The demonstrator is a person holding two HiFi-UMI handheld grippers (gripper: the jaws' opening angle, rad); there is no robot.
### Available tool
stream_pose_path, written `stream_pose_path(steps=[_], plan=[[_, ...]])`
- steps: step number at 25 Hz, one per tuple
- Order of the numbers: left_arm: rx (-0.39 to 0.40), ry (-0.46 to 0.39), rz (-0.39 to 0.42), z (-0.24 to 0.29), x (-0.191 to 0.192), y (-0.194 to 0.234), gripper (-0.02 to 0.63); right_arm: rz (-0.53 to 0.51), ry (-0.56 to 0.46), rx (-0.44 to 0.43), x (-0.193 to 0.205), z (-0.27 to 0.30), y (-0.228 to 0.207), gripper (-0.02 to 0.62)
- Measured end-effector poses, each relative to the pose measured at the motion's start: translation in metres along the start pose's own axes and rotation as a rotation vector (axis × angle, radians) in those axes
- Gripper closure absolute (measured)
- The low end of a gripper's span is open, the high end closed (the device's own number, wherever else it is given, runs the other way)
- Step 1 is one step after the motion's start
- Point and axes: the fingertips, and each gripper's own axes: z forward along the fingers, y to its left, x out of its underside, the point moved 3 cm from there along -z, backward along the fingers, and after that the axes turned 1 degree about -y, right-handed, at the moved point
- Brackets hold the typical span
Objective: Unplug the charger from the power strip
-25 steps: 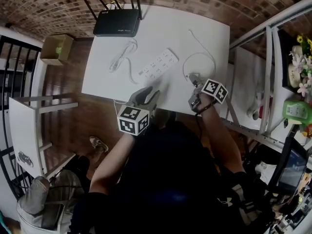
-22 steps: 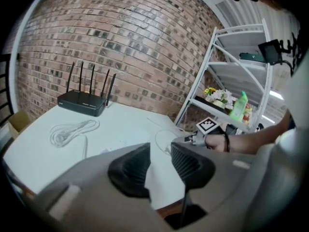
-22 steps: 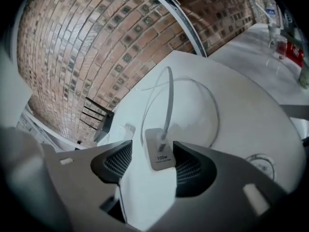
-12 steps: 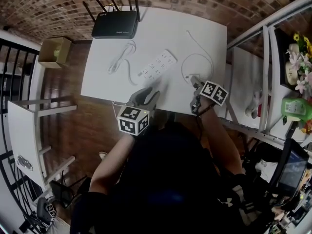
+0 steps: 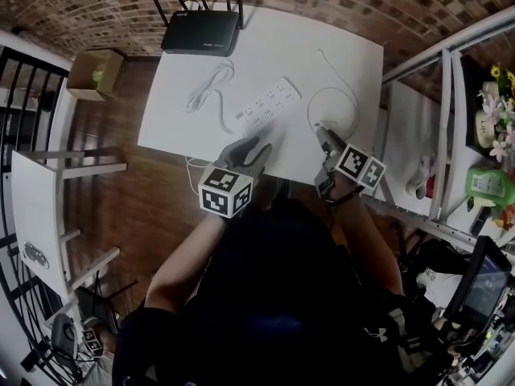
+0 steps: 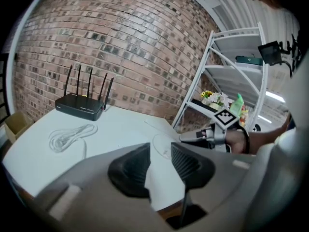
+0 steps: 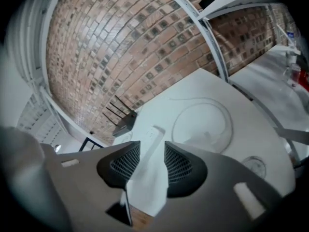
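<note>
Charger lies right of the power strip, nearest the right gripper

On the surface [image 5: 322, 55], the power strip [image 5: 269, 103] runs slantwise. The left gripper [image 6: 160, 151] is spread and empty. The right gripper [image 7: 152, 149] has just been closing and is still apart on nothing. The small charger [image 7: 205, 138] sits within its cable loop, its prongs indistinct.

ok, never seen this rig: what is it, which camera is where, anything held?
No robot: a person holds a two-jaw gripper in each hand. The head view looks down from the person's head; the other two cameras ride on the grippers and look along their jaws. On the white table lie a black router, a white power strip, a coiled white cable and a thin looped cable. The left gripper is open and empty. The right gripper has just been closing its jaws, but nothing is between them.
</note>
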Motion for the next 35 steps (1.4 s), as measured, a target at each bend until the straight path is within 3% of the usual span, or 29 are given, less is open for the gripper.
stream_pose_path(steps=[3, 6, 9, 14, 20, 35], plan=[[0.0, -0.022, -0.006, -0.009, -0.006, -0.002, 0.471, -0.048, -0.016, -0.136, -0.002, -0.008, 0.045, 0.462], [-0.005, -0.067, -0.012, -0.023, -0.017, -0.007, 0.471, -0.126, -0.015, -0.196, -0.003, -0.017, 0.078, 0.466], [-0.005, -0.122, -0.006, -0.041, -0.033, -0.013, 0.471, -0.191, -0.004, -0.28, -0.001, -0.027, 0.112, 0.513], [-0.006, -0.208, 0.004, -0.066, -0.056, -0.023, 0.482, -0.401, -0.046, -0.401, -0.001, -0.047, 0.166, 0.558], [0.004, -0.252, 0.079, -0.074, -0.071, -0.039, 0.482, -0.658, -0.141, -0.419, -0.002, -0.063, 0.194, 0.56], [0.026, -0.256, 0.114, -0.068, -0.078, -0.049, 0.482, -0.68, -0.173, -0.392, -0.008, -0.067, 0.188, 0.56]])
